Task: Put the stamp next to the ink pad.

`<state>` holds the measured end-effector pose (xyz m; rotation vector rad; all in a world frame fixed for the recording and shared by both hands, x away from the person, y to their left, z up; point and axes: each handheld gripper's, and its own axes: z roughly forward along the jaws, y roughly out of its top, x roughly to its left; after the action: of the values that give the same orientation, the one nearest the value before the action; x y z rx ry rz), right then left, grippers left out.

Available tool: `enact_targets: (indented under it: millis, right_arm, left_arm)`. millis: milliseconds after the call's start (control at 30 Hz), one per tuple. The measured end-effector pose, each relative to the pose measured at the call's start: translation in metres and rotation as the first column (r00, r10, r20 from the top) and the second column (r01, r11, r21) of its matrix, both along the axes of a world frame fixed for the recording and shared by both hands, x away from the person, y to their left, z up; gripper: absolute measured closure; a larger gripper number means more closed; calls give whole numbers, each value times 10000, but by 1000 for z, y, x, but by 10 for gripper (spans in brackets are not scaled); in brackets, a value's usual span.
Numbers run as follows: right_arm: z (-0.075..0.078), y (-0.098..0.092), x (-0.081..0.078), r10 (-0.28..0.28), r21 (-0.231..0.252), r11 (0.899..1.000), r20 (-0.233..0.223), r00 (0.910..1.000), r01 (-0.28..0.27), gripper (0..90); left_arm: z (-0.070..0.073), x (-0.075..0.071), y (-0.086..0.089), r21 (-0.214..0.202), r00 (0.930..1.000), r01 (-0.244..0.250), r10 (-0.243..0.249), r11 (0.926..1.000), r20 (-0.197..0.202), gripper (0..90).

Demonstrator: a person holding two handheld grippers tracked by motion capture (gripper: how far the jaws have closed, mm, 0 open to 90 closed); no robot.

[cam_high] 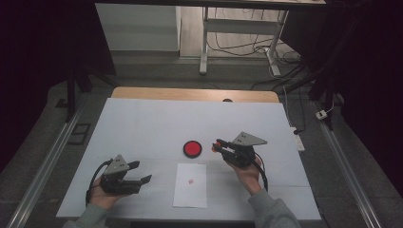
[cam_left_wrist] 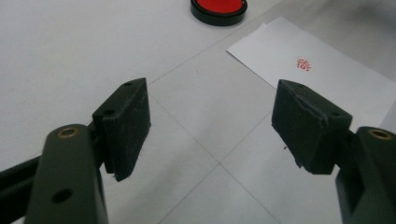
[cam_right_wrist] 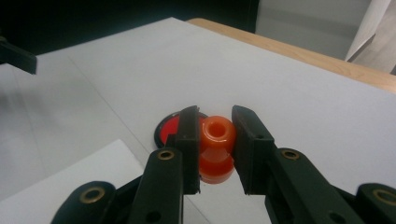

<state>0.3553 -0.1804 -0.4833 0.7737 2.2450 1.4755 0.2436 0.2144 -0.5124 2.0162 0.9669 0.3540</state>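
The right gripper (cam_right_wrist: 214, 140) has its fingers (cam_right_wrist: 188, 140) clamped tight on an orange stamp (cam_right_wrist: 216, 148), held up just beside the red ink pad (cam_high: 192, 148) on the white bench (cam_high: 142, 128). The left gripper (cam_left_wrist: 210, 121) sits near the bench's front left with its fingers (cam_left_wrist: 126, 126) spread wide, nothing between them (just bare bench underneath). Count-wise: one stamp, one ink pad, and one sheet of paper (cam_high: 190, 185) lying in front of the pad, with one red mark (cam_left_wrist: 304, 64) printed on it.
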Motion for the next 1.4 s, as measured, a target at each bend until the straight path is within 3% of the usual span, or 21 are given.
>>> enact_targets:
  millis: [567, 867, 1400]
  right_arm:
    - [-24, 19, 23, -89, -876, 9961, -591, 9982, 37, 721]
    - [-36, 26, 27, -143, -1713, 9852, -729, 9972, 16, 719]
    - [-46, 31, 29, 63, -1842, 9825, -1087, 9941, -264, 713]
  left_arm:
    - [-1, 0, -1, 52, 10000, 61, -60, 10000, -65, 283]
    - [-1, 0, 0, 35, 10000, -2, 2, 10000, -13, 283]
    - [-2, 0, 1, 76, 10000, 5, -4, 10000, -35, 283]
